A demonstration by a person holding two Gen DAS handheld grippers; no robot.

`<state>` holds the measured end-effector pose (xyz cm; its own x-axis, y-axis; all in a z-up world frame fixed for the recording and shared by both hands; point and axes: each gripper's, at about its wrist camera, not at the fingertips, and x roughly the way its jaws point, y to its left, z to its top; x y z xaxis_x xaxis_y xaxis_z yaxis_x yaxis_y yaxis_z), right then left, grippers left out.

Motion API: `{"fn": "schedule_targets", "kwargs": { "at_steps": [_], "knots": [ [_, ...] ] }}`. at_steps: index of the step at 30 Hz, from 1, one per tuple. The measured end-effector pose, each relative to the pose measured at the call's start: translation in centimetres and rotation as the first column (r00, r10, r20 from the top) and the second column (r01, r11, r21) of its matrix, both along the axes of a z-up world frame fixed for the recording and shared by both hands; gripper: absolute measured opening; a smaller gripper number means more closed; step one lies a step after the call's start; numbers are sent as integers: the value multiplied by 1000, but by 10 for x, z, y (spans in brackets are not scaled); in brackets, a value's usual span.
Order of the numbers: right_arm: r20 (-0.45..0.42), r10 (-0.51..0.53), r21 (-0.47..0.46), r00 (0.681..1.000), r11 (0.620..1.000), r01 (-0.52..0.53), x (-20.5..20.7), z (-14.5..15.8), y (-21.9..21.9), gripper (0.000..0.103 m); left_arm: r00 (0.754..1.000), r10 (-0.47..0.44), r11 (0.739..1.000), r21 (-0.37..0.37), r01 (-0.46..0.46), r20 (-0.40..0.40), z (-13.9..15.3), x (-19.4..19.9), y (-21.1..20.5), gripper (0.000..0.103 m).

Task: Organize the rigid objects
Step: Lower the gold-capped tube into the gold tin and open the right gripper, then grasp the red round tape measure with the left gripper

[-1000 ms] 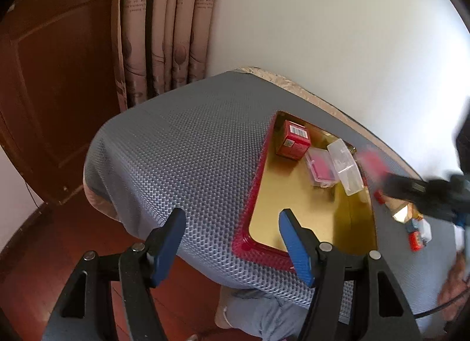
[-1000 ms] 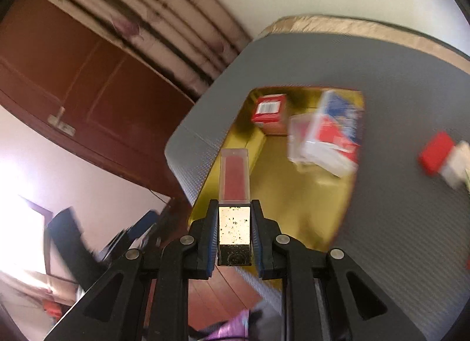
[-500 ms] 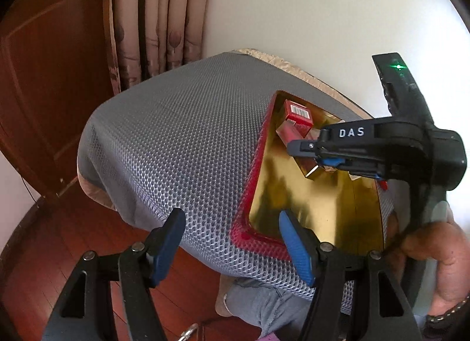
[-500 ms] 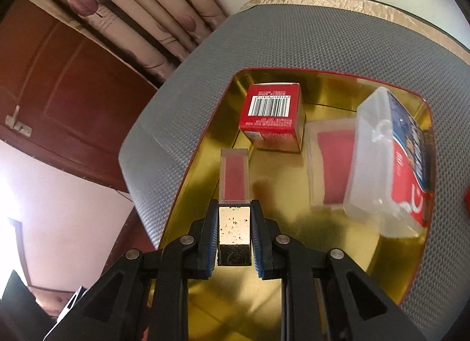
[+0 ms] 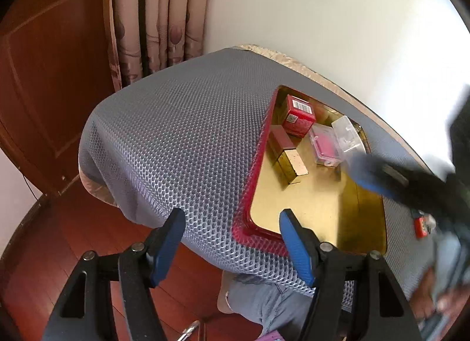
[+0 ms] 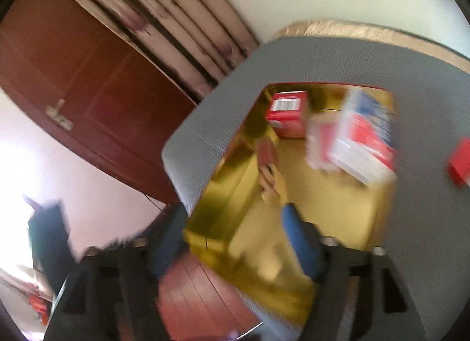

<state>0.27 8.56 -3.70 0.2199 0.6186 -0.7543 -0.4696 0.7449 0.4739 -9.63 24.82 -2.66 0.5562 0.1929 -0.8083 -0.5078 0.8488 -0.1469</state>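
Grey mesh surface bears a gold tray (image 5: pixel 320 206); gold-capped box (image 5: pixel 289 156) lies released beyond the just-opened right tool (image 6: pixel 235 241).

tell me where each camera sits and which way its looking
Left wrist: sits on the left claw, looking down over its open blue fingers at the gold tray on the grey mat; the blurred right claw shows at right.
Right wrist: sits on the right claw, jaws just opened, nothing between them, looking down at the tray; picture blurred.
Both share the tray, red box, mat and curtain.
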Motion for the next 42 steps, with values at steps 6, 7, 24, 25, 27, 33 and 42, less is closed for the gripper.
{"fn": "schedule_targets", "kwargs": {
  "at_steps": [6, 7, 24, 25, 27, 33, 42],
  "knots": [
    [127, -197, -172, 972, 961, 217, -40, 1, -147, 73, 995, -93, 995, 39, 91, 35, 7, 0, -25, 68],
    [139, -228, -210, 964, 944, 253, -42, -1, -167, 74, 990, -132, 990, 51, 130, 53, 10, 0, -36, 68],
    [293, -465, -437, 836, 713, 549, -51, -29, -354, 103, 754, -656, 747, -167, 643, -33, -18, 108, -242, 68],
    [293, -466, -424, 835, 719, 550, -52, -29, -356, 103, 748, -662, 740, -185, 647, -33, -21, 115, -249, 68],
    [287, -480, -384, 829, 735, 559, -53, -27, -362, 103, 733, -680, 721, -216, 659, -36, -25, 133, -265, 68],
    [243, -525, -245, 815, 780, 576, -61, -19, -388, 103, 690, -716, 695, -193, 693, -105, -42, 176, -315, 68],
    [200, -553, -146, 809, 800, 583, -87, -3, -431, 103, 691, -710, 703, -203, 682, -139, -57, 204, -341, 68]
  ]
}}
